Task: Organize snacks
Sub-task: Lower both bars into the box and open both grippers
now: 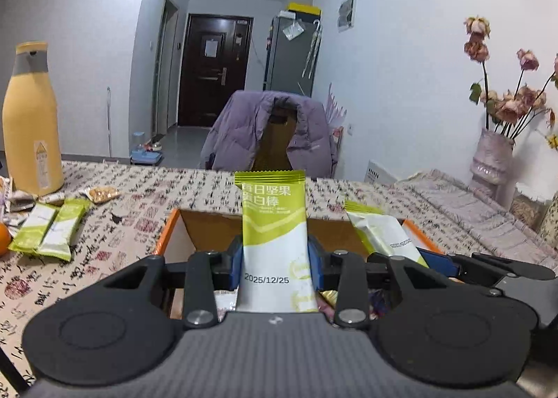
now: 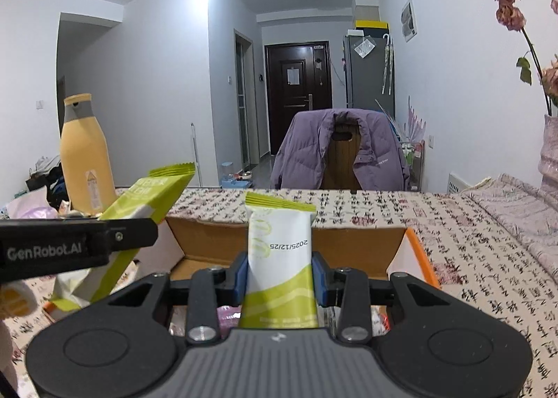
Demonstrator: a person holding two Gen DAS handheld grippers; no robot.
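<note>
Box (image 1: 195,223) on table (image 1: 139,196), bottle (image 1: 31,119) far left, chair (image 1: 268,133) behind

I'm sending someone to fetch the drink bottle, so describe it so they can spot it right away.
Start at the table with the calligraphy-print cloth and look to its far left edge. The bottle stands upright there, behind a scatter of green snack bars. It is the only tall thing on that side: matte yellow, with a grey collar and a yellow cap.

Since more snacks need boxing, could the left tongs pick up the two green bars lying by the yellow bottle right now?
Probably not yet: the left tongs are already shut on a green bar, though the two loose bars lie unobstructed.
</note>
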